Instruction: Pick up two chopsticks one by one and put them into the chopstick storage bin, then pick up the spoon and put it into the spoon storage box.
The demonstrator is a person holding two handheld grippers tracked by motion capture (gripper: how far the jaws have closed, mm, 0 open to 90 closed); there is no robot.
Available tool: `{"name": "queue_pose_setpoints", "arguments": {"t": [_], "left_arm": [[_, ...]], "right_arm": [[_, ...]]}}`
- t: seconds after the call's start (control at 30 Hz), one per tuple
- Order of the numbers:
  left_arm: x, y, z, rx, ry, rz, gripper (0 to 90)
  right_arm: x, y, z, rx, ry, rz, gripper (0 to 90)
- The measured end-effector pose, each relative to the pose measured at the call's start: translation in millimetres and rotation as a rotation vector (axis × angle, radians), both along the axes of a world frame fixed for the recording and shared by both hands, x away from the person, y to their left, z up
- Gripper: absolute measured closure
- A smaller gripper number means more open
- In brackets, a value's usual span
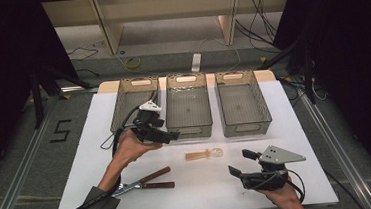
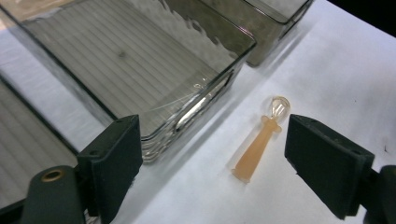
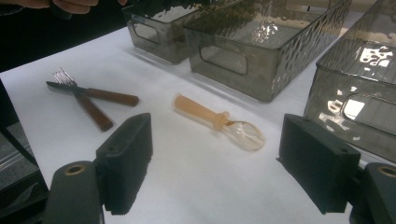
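White table (image 1: 77,158) seen from above, its near edge at the bottom, with three clear bins along the far edge. At the left, the left bin (image 1: 134,101) stands near the table's left edge. The left gripper (image 1: 168,135) hangs above this bin's near wall, held level and pointing right, the forearm rising from the lower left; its jaws stand wide apart with nothing between them. Below it, a knife (image 1: 147,186) and a fork (image 1: 151,176) lie crossed near the front edge, with bare table around them. In the centre, the middle bin (image 1: 188,104) stands; well in front of it, the spoon (image 1: 205,154), with orange handle and clear bowl, lies flat on open table, apart from every bin. At the right, behind it, the right bin (image 1: 242,102). The right gripper (image 1: 241,163) sits low near the front edge, pointing left toward the spoon, jaws wide and empty, hand entering from the bottom.
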State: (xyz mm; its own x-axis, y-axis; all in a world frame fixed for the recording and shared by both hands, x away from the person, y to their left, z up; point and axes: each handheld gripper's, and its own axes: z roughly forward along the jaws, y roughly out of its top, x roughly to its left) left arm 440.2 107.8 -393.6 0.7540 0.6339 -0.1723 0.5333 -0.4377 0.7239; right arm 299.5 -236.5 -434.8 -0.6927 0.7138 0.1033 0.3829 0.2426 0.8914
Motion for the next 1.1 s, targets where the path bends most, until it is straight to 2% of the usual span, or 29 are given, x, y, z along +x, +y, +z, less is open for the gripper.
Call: {"name": "queue_pose_setpoints", "arguments": {"t": [0.13,0.4,0.57,0.63,0.83,1.1], "left_arm": [[-1.6,-6.2,-2.5,0.023,0.001,-0.017,18.2],[-3.7,-14.6,-5.5,0.032,0.007,-0.035,18.2],[-5.7,-18.0,-8.8,0.06,0.007,-0.049,18.2],[-6.3,-20.5,-9.8,0.056,0.008,-0.047,18.2],[-8.0,-30.0,-11.3,0.072,0.005,-0.076,18.2],[-13.0,-46.1,-19.8,0.125,0.002,-0.122,20.9]], "right_arm": [[-0.2,-0.1,0.0,-0.003,-0.001,-0.002,26.6],[0.3,-0.5,-0.6,-0.006,0.0,-0.004,26.6],[0.0,-0.6,0.0,-0.007,-0.001,-0.009,26.5],[-1.6,0.0,0.7,-0.007,-0.005,-0.002,26.5],[-0.4,-0.8,-0.9,-0.01,0.002,-0.002,26.4],[-1.5,0.4,-0.1,-0.016,-0.002,-0.001,26.5]]}}
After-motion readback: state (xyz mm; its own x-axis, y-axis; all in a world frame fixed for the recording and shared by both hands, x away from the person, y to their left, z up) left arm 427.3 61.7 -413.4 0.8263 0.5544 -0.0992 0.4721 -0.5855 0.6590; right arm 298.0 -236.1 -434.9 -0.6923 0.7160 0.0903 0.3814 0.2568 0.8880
